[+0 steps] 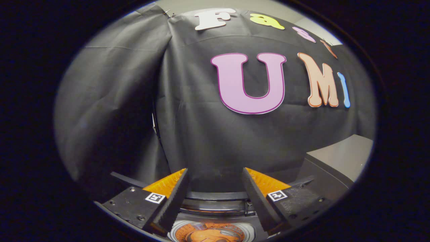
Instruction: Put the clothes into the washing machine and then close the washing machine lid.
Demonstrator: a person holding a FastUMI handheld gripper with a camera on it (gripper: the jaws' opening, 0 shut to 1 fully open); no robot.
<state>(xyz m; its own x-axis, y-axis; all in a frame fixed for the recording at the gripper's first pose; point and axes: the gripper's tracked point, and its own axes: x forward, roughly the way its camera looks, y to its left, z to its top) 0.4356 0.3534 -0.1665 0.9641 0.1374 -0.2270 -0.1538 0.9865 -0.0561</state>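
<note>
Open gripper hovering over the loaded washing machine, lid not yet shut.

The two-finger gripper (215, 201), its black ribbed pads backed by orange wedges, is standing spread with nothing between them; below and between the fingers, the crumpled orange cloth (210, 233) is lying inside the round white-rimmed drum of the washing machine (250, 232). The dark curved lid edge (215, 196) is sitting just beyond. Judging from here, smooth hard plastic may be slipping off the pads, or bunched fabric may be catching the closing lid.

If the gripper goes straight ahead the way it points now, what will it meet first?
Probably the black cloth wall. The open gripper holds nothing and points above the washing machine's rim; the orange clothes lie below it. Depth is unclear.
</note>
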